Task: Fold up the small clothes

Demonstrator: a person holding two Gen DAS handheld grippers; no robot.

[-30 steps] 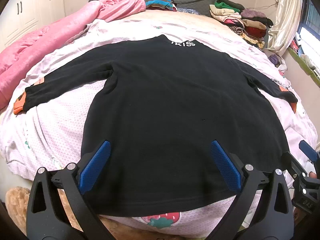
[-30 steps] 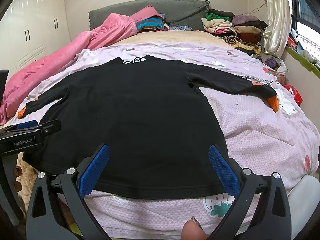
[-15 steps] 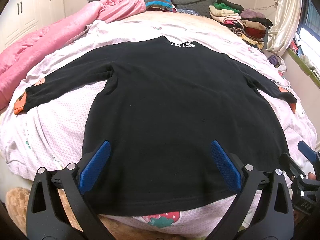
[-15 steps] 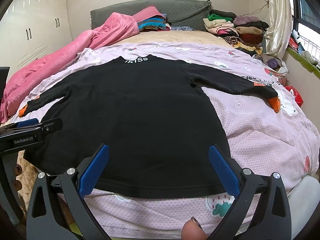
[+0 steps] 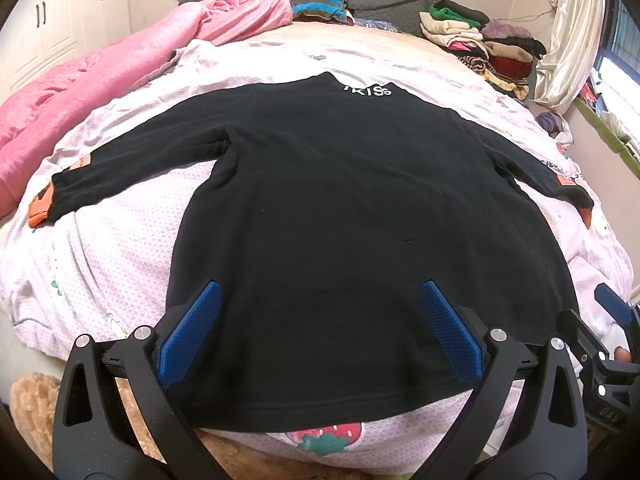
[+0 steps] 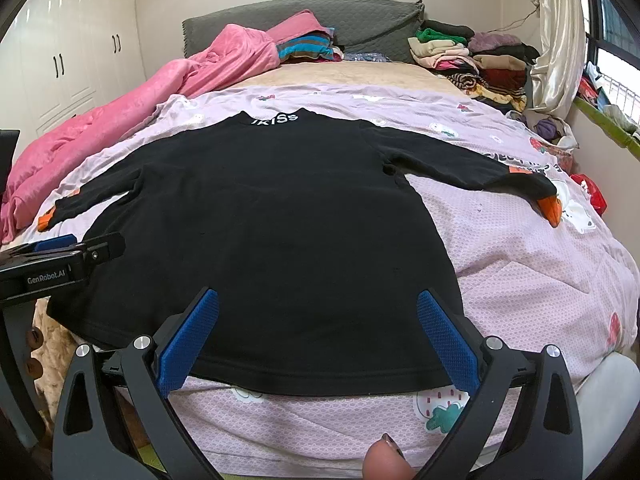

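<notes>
**Shirt spread flat, no fold begun**

Little has moved since the earlier frames: both wrist views have edged only slightly, and the black top lies just as it did.

That black long-sleeved top (image 5: 360, 216) rests flat on the lilac strawberry-print bedcover (image 6: 520, 264), hem toward the bed's near edge, collar with white lettering (image 5: 367, 90) pointing at the headboard. Both sleeves are stretched straight out, each ending in an orange cuff (image 5: 40, 210) (image 6: 550, 208). The body looks smooth, without a crease or a turned-over edge, so my reading is that spreading is finished and every fold is left to do: sleeves in, then the body doubled.

The left gripper (image 5: 320, 332) hovers over the hem, nearer its left corner, blue pads wide apart and grasping nothing. The right gripper (image 6: 320, 336) hangs above the hem toward the right side, likewise spread and empty; a fingertip (image 6: 384, 460) of the person shows at the bottom edge of its view. Each tool appears in the other's camera, level with the hem and just beside the shirt's bottom corners. Whether the pads touch cloth I cannot tell.

Beyond the shirt, a pink quilt (image 5: 92, 92) is bunched along the left, and stacks of folded clothes (image 6: 472, 60) sit at the far right by the curtain
</notes>
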